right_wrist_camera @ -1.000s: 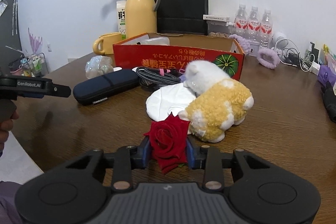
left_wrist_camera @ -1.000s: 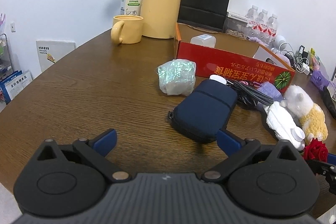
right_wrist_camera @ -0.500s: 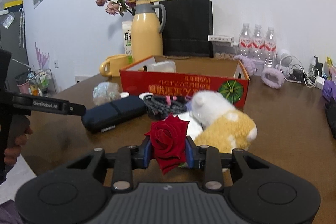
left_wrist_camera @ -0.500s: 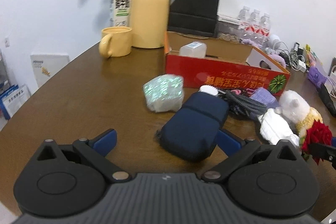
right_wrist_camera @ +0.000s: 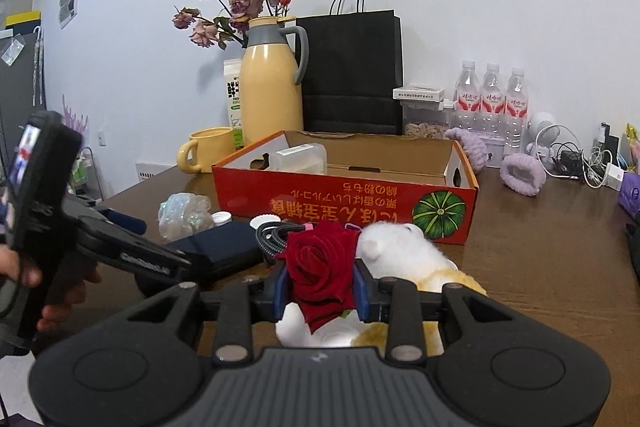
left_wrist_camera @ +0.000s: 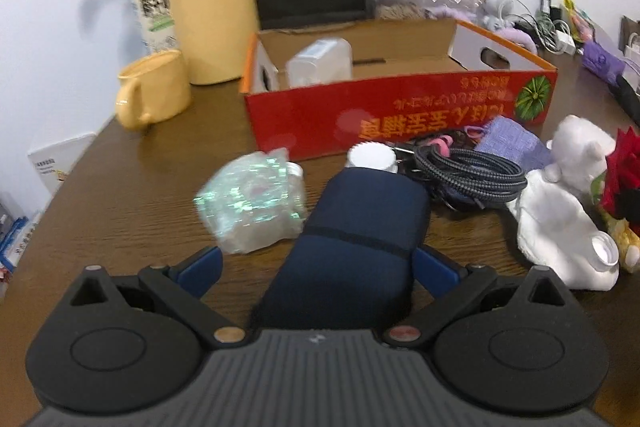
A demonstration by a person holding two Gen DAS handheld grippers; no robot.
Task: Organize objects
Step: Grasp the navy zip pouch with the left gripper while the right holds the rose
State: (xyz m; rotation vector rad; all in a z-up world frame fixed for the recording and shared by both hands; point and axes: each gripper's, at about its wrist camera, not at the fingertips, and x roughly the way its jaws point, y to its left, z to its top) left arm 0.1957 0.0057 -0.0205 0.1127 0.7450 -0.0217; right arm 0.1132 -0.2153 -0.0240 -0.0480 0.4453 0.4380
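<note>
- Your right tool (right_wrist_camera: pixel 320 291) is clenched on the red rose (right_wrist_camera: pixel 320 263), held clear of the counter (right_wrist_camera: pixel 560 267) just above the plush toy (right_wrist_camera: pixel 400 247).
- Your left tool (left_wrist_camera: pixel 316 267) stands spread wide, its blue pads either side of the navy pouch (left_wrist_camera: pixel 352 239), which lies on the counter; no pad visibly presses it, so I judge it not yet gripped.
- Left loose in front of the box: an iridescent wrapped bundle (left_wrist_camera: pixel 252 203) beside the pouch, a coiled braided cable (left_wrist_camera: pixel 468 171), a white cap (left_wrist_camera: pixel 372 157), a purple knitted piece (left_wrist_camera: pixel 512 143), a white figurine (left_wrist_camera: pixel 560 239).
- The red cardboard box (right_wrist_camera: pixel 344 199) sits beyond, open-topped. Inside, only one translucent plastic container (right_wrist_camera: pixel 300 157) shows, at its left end; the remaining floor looks bare.
- Judgement: the task is at an early stage. One item boxed, one in hand, the pouch next, several more to go.
- Behind the box: yellow mug (right_wrist_camera: pixel 204 149), thermos jug (right_wrist_camera: pixel 272 87), black paper bag (right_wrist_camera: pixel 352 71).
</note>
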